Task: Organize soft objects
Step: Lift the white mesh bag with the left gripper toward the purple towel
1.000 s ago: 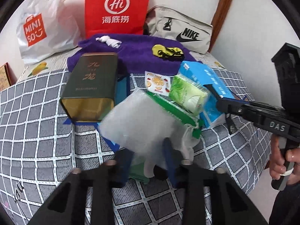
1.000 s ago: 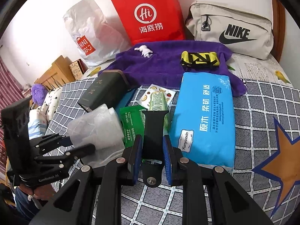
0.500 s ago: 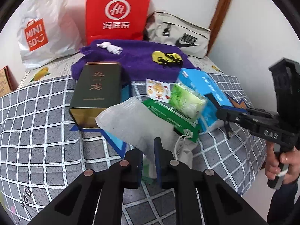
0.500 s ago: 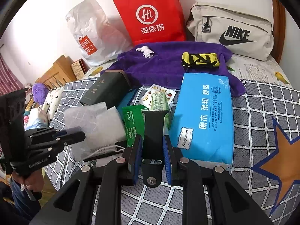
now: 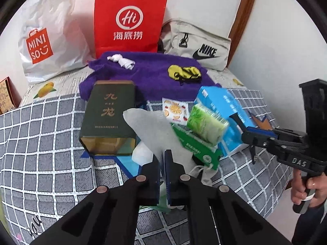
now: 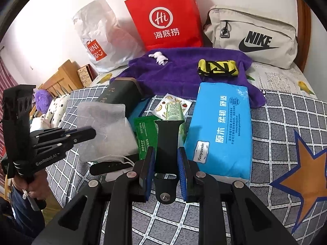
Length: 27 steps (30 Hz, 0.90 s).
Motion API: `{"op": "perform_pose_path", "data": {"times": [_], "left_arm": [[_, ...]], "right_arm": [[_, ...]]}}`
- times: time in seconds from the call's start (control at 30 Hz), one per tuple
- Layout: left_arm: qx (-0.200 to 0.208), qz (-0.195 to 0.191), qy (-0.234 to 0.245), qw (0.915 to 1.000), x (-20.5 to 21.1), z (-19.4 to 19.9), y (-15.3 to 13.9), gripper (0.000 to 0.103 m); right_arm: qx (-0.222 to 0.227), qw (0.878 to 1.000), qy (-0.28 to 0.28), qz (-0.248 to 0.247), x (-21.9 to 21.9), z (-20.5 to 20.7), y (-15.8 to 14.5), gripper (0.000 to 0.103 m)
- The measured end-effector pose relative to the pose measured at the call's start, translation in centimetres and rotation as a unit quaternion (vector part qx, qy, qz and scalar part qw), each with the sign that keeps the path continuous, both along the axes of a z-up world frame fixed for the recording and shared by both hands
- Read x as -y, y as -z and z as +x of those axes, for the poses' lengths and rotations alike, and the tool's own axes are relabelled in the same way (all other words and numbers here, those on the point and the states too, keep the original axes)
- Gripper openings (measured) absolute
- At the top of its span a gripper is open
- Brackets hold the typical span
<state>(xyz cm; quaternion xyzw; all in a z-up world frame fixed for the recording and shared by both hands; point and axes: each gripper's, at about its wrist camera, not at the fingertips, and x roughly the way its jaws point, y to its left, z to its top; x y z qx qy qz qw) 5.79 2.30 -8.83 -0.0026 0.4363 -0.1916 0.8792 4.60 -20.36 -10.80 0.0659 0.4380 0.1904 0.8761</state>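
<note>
My left gripper (image 5: 162,159) is closing tight on the lower edge of a white translucent drawstring pouch (image 5: 151,130), and its pads pinch the fabric. The pouch stands up off the checked bedspread (image 5: 51,143) in front of a dark green tin (image 5: 110,112). In the right wrist view the left gripper (image 6: 87,133) holds that pouch (image 6: 106,130) at the left. My right gripper (image 6: 166,153) is shut on a black watch strap (image 6: 166,140) that points away over a green sachet (image 6: 145,136). A blue tissue pack (image 6: 222,130) lies right of it.
A second black strap piece (image 6: 110,166) lies by the pouch strings. A small green tissue pack (image 5: 206,124) rests on the pile. Behind are a purple towel (image 5: 147,77) with a yellow-black item (image 5: 184,72), a red paper bag (image 5: 128,20), a white shopping bag (image 5: 47,40) and a beige bag (image 5: 196,45).
The left gripper's jaws have shut on the white pouch and raised it a little, so the pouch now stands taller. The right gripper and its strap have stayed still.
</note>
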Motion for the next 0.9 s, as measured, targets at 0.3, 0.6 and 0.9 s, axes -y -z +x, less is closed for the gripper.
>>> {"op": "perform_pose_path", "data": {"times": [0.3, 0.6, 0.9], "left_arm": [[0.032, -0.002, -0.009, 0.9994, -0.3, 1.0, -3.2, 0.004], [0.041, -0.006, -0.015, 0.999, -0.2, 2.7, -4.2, 0.003], [0.05, -0.02, -0.015, 0.9985, -0.4, 3.6, -5.3, 0.003]], "right_arm": [[0.027, 1.0, 0.001, 0.002, 0.2, 0.5, -2.0, 0.022], [0.047, 0.999, 0.004, 0.0, 0.5, 1.7, -3.7, 0.022], [0.05, 0.999, 0.006, -0.001, 0.5, 2.7, -4.2, 0.022]]}}
